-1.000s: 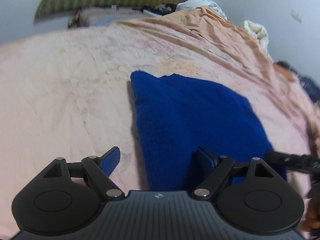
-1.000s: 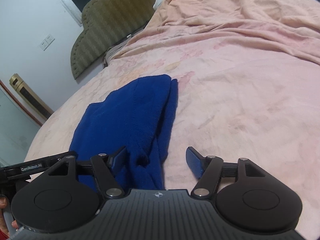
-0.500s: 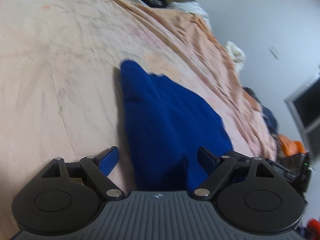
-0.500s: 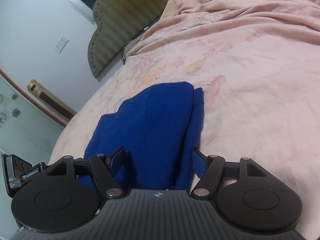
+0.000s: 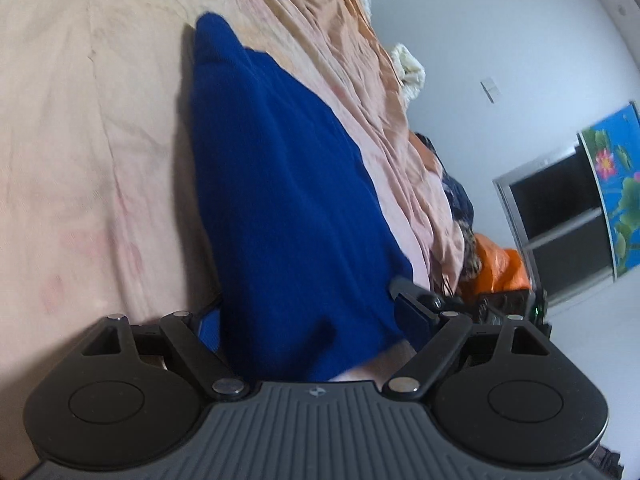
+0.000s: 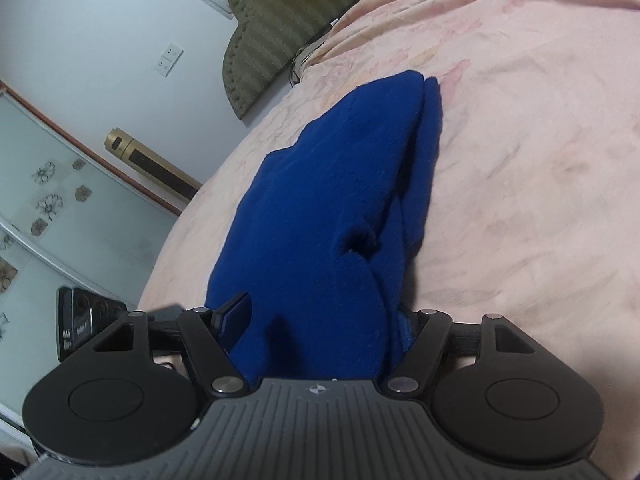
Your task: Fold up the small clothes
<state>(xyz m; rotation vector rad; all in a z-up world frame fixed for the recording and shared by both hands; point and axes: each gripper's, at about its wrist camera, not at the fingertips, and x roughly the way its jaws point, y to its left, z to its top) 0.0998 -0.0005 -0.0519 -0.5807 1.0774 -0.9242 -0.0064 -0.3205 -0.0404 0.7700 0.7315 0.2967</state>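
Straddling the near edge of the folded blue fleece garment [image 5: 288, 208] on the pink bedsheet [image 5: 80, 128], both the left tongs [image 5: 308, 316] and the right tongs [image 6: 320, 316] gape wide, unclenched.

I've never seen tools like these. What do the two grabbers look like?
Both match: the left gripper and right gripper have a ribbed dark grey body with a small emblem, two round black discs, black linkage arms with silver pins, and blue fingertips.

Your left gripper [image 5: 310, 318] sits low over the folded deep-blue knit garment [image 5: 288, 200], its two blue-padded fingers spread wide on either side of the near edge. The garment lies on a wrinkled pale-pink bedsheet [image 5: 88, 140]. Beyond it you see a dark window [image 5: 560, 216] and a blue floral wall picture [image 5: 614, 184].
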